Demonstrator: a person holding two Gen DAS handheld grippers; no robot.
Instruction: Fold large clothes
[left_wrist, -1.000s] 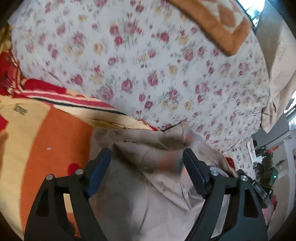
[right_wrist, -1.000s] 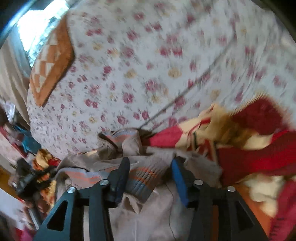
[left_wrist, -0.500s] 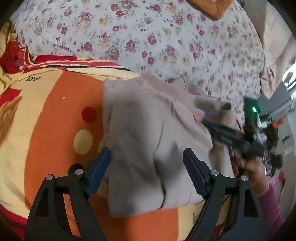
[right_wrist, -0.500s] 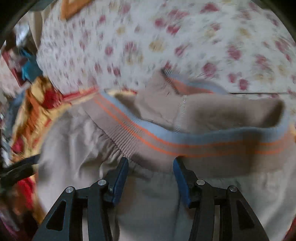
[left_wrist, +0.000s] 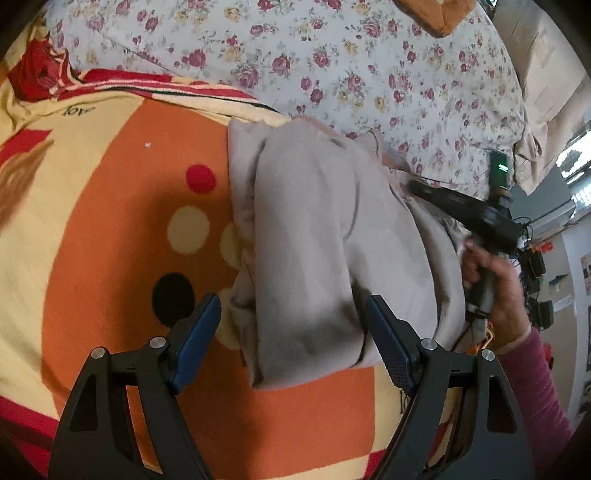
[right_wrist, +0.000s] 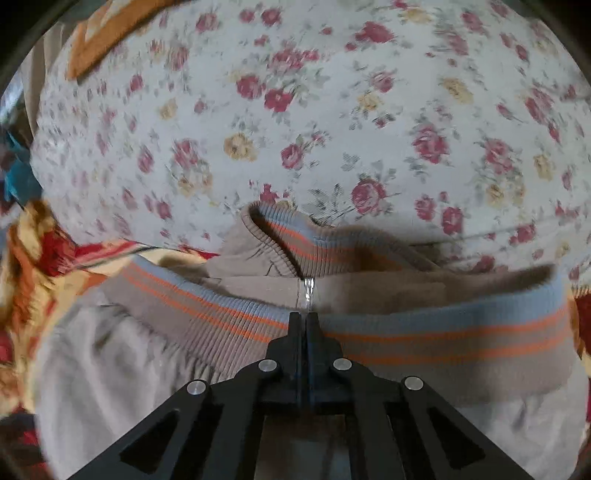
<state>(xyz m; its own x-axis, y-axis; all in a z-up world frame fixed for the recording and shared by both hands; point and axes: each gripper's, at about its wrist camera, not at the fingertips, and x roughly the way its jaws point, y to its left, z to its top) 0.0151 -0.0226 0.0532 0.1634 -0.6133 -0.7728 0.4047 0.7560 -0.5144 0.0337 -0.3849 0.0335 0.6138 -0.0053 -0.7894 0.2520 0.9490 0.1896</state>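
A beige jacket (left_wrist: 317, 236) lies folded in a thick bundle on the orange and yellow blanket (left_wrist: 110, 206). My left gripper (left_wrist: 293, 343) is open, its blue pads either side of the bundle's near end, holding nothing. In the right wrist view the jacket's ribbed hem (right_wrist: 424, 328) with blue and orange stripes runs across, with the collar (right_wrist: 295, 240) behind it. My right gripper (right_wrist: 303, 325) is shut, its tips on the hem at the zipper; whether cloth is pinched I cannot tell. The right gripper also shows in the left wrist view (left_wrist: 461, 206), held by a hand.
A floral sheet (left_wrist: 332, 55) covers the bed behind the blanket. An orange patterned cushion (left_wrist: 436, 14) lies at the far end. The bed's edge and a cluttered room (left_wrist: 535, 258) are to the right.
My right gripper's jaws have closed from open to shut at the hem. My left gripper has drawn back a little, so more of the folded bundle shows.
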